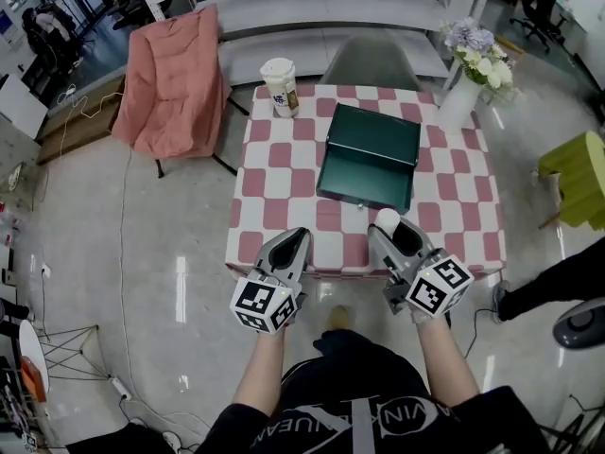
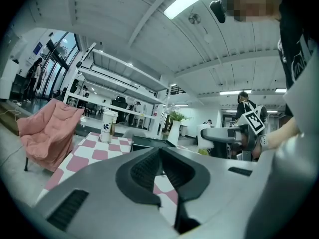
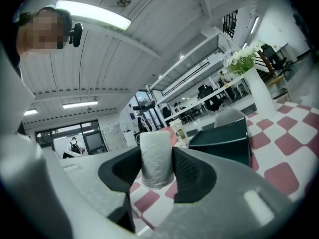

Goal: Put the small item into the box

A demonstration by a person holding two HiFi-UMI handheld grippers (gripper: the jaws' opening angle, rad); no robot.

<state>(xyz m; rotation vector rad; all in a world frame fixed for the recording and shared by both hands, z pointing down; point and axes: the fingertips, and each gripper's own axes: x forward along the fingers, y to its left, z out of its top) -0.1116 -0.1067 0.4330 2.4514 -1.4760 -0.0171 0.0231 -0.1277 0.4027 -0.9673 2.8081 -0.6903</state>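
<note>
Tabletop (image 1: 274, 168) in pink and white checks is filling the middle of the head view, with a person standing at its near edge and holding a tool in each hand. The right hand-held gripper (image 1: 392, 235) is clamping a small white roll (image 1: 387, 219) upright between its jaws, above the near part of the tabletop. The left hand-held gripper (image 1: 301, 235) is hanging beside it, jaws pressed together on nothing. A dark green box (image 1: 369, 159) is sitting mid-tabletop, just beyond the roll.

The pick-up looks done, since the roll is lifted and gripped. Carrying it forward and letting it go inside the box is what seems to be left. No view is making clear whether the box is open.

Only the head view is giving the layout: a paper cup (image 1: 279, 85) at the far left, a vase of flowers (image 1: 463, 97) at the far right, and a pink chair (image 1: 175, 78) off to the left. The right gripper view is showing the roll seated squarely between the ribbed pads. The left gripper view is confirming its closed, empty jaws.
</note>
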